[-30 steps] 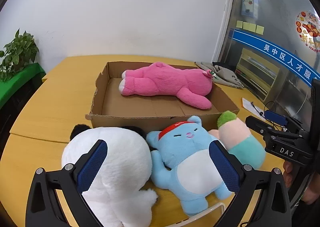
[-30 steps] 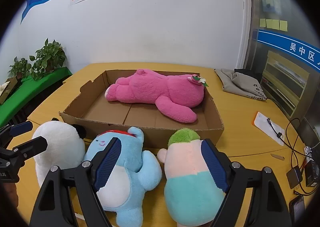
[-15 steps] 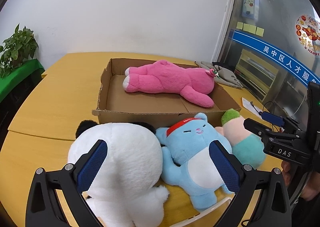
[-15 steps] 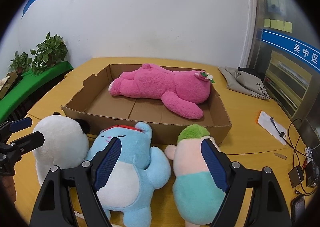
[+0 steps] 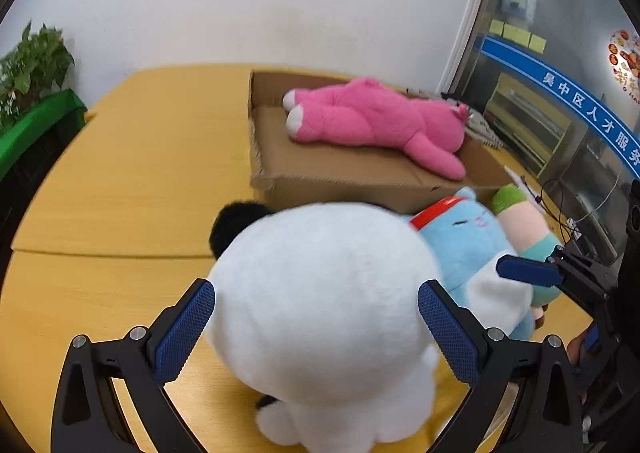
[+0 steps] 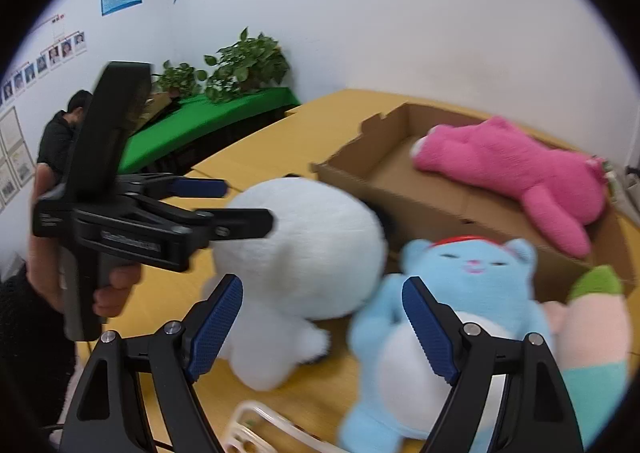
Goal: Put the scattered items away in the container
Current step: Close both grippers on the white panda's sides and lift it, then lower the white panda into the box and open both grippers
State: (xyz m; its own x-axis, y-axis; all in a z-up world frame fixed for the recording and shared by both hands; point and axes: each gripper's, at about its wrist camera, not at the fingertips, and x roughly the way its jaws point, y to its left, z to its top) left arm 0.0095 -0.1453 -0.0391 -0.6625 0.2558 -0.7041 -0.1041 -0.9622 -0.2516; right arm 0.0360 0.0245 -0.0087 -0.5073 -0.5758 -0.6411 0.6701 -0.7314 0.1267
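Observation:
A white panda plush (image 5: 324,309) with black ears sits on the yellow table in front of the cardboard box (image 5: 340,185). My left gripper (image 5: 316,333) is open with its fingers on either side of the panda's back. The panda also shows in the right wrist view (image 6: 304,253). A blue bear plush (image 6: 452,309) and a green-topped plush (image 6: 596,333) lie beside it. My right gripper (image 6: 322,329) is open, between the panda and the blue bear. A pink plush (image 5: 376,121) lies inside the box (image 6: 384,181).
A white wire rack (image 6: 256,429) lies at the near table edge. Potted plants (image 6: 240,65) stand on a green-covered bench at left. Cables and paper (image 5: 560,213) lie on the table to the right. A person (image 6: 60,129) stands at far left.
My left gripper has moved forward and left, so the panda now sits between its fingers. My right gripper has swung left, from the green-topped plush towards the panda and blue bear.

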